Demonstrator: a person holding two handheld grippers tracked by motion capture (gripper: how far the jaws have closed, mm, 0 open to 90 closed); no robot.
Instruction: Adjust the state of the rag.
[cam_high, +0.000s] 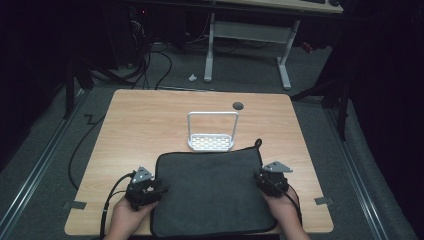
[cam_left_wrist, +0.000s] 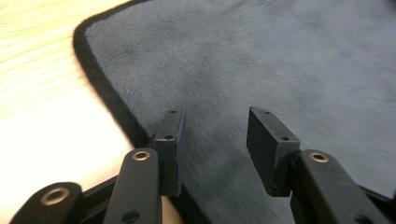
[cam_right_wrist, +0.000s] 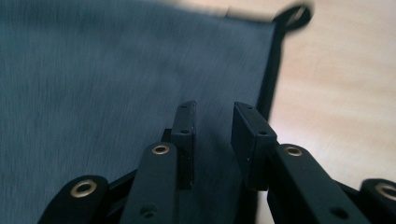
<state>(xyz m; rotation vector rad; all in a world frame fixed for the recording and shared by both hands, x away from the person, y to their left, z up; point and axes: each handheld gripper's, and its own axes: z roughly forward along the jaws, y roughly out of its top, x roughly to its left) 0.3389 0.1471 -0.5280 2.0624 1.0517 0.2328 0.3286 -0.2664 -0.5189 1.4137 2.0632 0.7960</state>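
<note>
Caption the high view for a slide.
Two hand-held grippers, left and right, flank a grey towel before a small white rack.

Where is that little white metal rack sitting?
In the high view, the white rack stands mid-table, just beyond the grey towel's far edge, near a dark round hole.

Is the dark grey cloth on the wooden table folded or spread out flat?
Spread out flat. The dark grey fleece cloth lies as one open sheet on the wooden table, its rounded corners and black edging showing.

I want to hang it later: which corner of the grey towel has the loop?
The far right corner of the towel, where the black loop sticks out near the white rack; its other corners are plain.
</note>
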